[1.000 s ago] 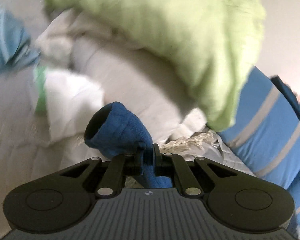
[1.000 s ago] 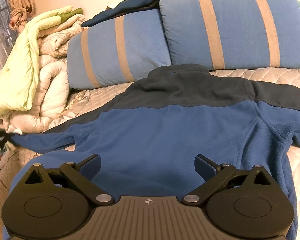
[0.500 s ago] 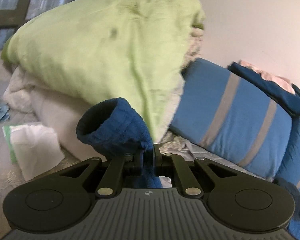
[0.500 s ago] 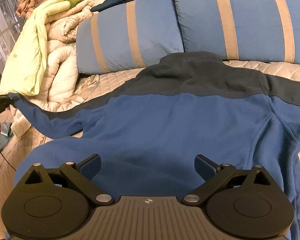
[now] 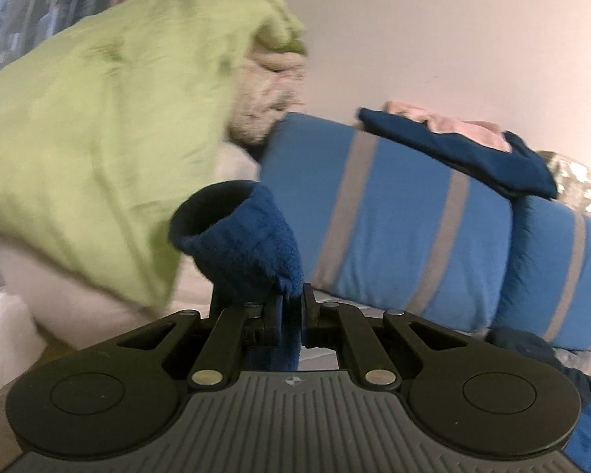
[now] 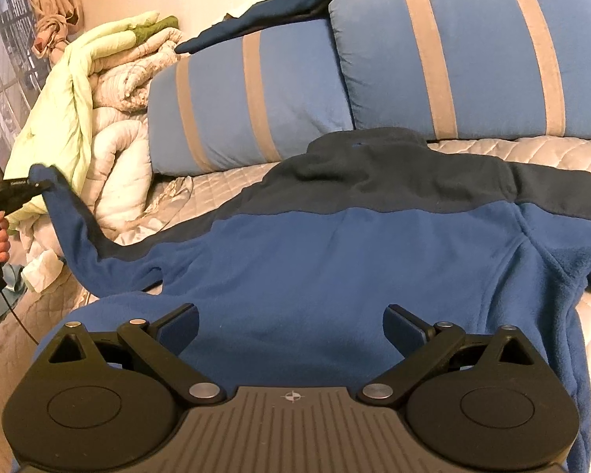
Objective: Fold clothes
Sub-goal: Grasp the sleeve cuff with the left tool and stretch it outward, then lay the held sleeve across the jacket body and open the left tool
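Note:
A blue fleece jacket [image 6: 335, 260] with a dark navy yoke and collar lies flat, back up, on the quilted bed [image 6: 532, 149]. My left gripper [image 5: 291, 307] is shut on the cuff of the jacket's left sleeve [image 5: 244, 244] and holds it raised off the bed. In the right wrist view that sleeve [image 6: 75, 220] rises to the left gripper [image 6: 39, 185] at the far left. My right gripper [image 6: 291, 327] is open and empty, just above the jacket's lower back.
Two blue pillows with tan stripes [image 6: 453, 51] stand behind the jacket, with dark blue clothes [image 6: 279, 12] on top. A pile of green and cream quilts [image 6: 90, 90] fills the left. White cloth [image 5: 4, 335] lies low at the left.
My left gripper has lifted the sleeve cuff higher and swung right, toward the pillows. The sleeve now stands up off the bed. The right gripper stays open and has moved little.

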Available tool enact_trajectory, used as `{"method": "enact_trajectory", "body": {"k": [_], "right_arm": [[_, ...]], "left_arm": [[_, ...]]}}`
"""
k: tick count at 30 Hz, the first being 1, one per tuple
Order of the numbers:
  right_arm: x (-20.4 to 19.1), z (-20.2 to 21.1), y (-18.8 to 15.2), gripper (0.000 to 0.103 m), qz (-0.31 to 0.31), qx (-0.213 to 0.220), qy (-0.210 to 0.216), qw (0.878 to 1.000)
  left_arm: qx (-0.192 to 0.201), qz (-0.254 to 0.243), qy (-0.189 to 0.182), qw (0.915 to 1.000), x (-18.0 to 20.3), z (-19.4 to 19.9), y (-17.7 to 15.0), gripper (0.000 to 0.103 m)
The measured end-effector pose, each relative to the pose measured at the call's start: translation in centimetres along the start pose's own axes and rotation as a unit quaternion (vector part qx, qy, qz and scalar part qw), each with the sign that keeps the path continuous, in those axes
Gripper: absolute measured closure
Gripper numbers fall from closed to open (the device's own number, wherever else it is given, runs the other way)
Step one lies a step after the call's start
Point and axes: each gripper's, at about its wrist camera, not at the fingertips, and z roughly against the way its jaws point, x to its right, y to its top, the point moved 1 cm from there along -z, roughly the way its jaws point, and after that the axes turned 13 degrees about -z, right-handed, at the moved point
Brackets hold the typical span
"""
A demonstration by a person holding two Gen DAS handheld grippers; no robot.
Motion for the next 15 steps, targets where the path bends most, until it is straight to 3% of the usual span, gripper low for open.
{"method": "enact_trajectory", "body": {"k": [10, 15], "right_arm": [[0.0, -0.1, -0.1, 0.003, 0.000, 0.000, -0.002, 1.000], [0.1, -0.2, 0.0, 0.003, -0.004, 0.001, -0.001, 1.000]], "left_arm": [[0.030, -0.076, -0.097, 0.9919, 9.3, -2.3, 2.1, 0.095], [0.043, -0.113, -0.184, 0.9754, 16.1, -2.9, 3.2, 0.095]]}}
